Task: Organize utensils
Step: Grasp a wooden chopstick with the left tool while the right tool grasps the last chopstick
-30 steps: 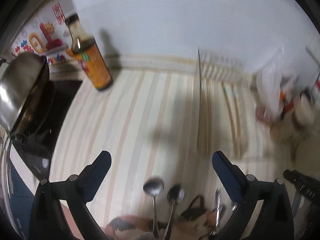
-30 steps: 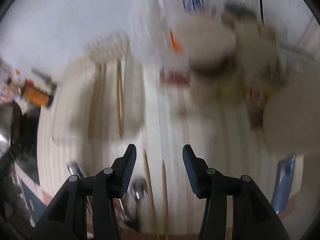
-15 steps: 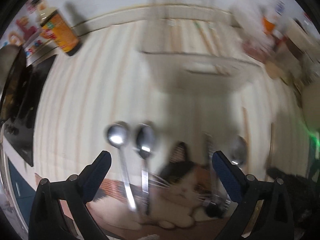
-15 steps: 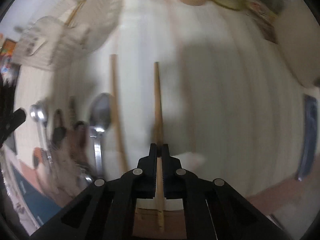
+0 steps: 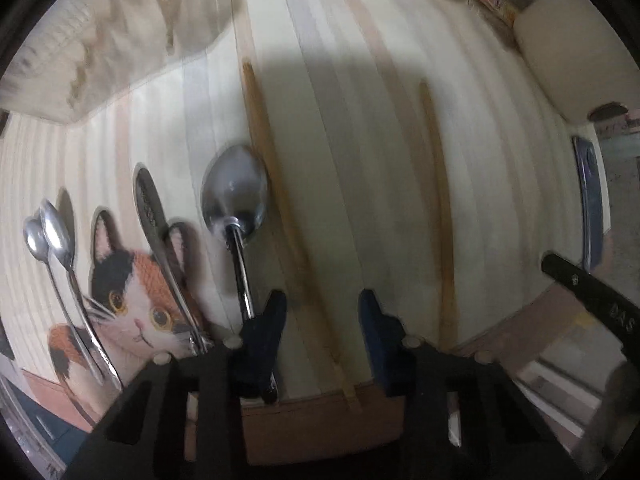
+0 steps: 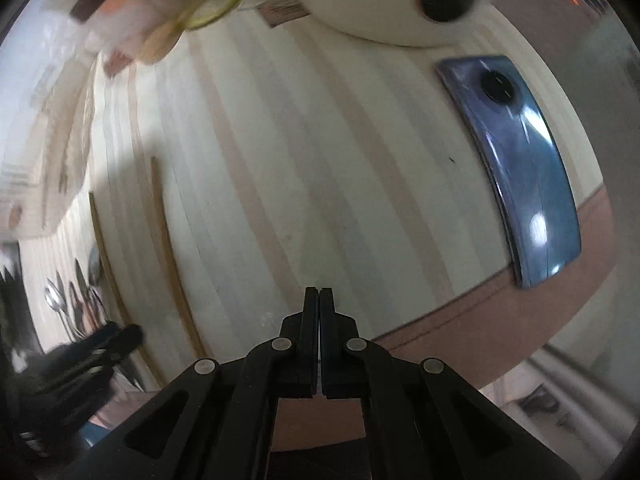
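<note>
The left tool (image 5: 322, 332) hangs low over the near edge of the striped worktop (image 5: 360, 140), its blue jaws partly apart and holding nothing, with one wooden chopstick (image 5: 280, 216) running up between them. The worry is the big steel spoon (image 5: 236, 204) lying just beside that chopstick: its handle passes right by the left jaw, so a careless close could catch the handle or knock the spoon askew. The second chopstick (image 5: 438, 216) lies apart to the right, so the pair cannot be taken in one bite. Three more spoons (image 5: 56, 240) rest across the cat-face mat (image 5: 132, 304). The right tool (image 6: 319, 308) is pressed closed on nothing over bare worktop, near a blue phone (image 6: 520, 168) that sits by the edge and could be nudged off.
</note>
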A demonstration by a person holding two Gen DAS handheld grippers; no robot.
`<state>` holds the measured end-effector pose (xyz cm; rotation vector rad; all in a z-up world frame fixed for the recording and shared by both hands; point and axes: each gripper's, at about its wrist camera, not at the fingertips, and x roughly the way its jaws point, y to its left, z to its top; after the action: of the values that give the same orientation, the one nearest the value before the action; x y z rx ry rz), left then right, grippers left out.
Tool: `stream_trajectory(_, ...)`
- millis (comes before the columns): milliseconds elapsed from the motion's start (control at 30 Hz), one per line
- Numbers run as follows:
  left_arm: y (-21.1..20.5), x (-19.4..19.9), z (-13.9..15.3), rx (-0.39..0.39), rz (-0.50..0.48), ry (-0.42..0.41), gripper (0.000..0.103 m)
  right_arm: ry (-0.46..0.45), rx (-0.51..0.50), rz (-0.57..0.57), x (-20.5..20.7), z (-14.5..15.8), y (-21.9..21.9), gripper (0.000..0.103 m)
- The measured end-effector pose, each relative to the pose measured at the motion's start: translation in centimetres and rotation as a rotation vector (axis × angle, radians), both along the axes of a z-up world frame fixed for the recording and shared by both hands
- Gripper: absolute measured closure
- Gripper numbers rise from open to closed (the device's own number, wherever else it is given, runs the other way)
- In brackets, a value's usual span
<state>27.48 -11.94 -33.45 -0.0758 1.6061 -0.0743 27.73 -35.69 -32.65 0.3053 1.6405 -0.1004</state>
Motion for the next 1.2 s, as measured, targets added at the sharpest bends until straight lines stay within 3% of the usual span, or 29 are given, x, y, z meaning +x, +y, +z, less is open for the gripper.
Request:
stream_trajectory(67,-0.5,0.1,0.0,0.041,-0.026,-0.013,0.093,-0.003,0.008,-0.01,-0.7,-0.1,-0.4,0.103)
stream_trajectory(133,-0.1,0.1,0.0,0.051,-0.029,-0.032,0.098,-0.005,0.019,-0.018,-0.9,0.0,-0.5,0.102)
stream_trajectory(300,2.9,-0.1,0.0,0.05,0.033,-0.032,0.098,-0.012,0.091,0.013,-1.6,0.4,1.6,0.098)
stream_trajectory(433,5.3,-0.5,-0.1,0.03,0.092,-0.024,0.099,-0.016,0.121,0.096,-0.7,0.6,7.5,0.08)
stream_trajectory(533,5.7,-0.5,-0.2,0.026,0.097,-0.028,0.099,-0.026,0.098,0.157,-0.2,0.3,10.5,0.074)
stream_trajectory(633,6.7,-1.3,-0.2,0.03,0.089,-0.033,0.098,-0.032,-0.02,0.264,0.3,-0.1,13.4,0.077)
stream_trajectory(700,6.3,-1.0,-0.3,0.03,0.089,-0.034,0.098,-0.042,-0.065,0.309,0.1,-0.1,14.3,0.097)
stream_trajectory(800,6.0,-0.9,-0.3,0.033,0.082,-0.037,0.098,-0.034,-0.156,0.316,-0.5,0.0,12.8,0.096)
stream_trajectory(1200,6.3,-0.3,0.1,0.027,0.073,-0.038,0.093,-0.022,-0.155,0.267,-0.9,0.0,10.9,0.095)
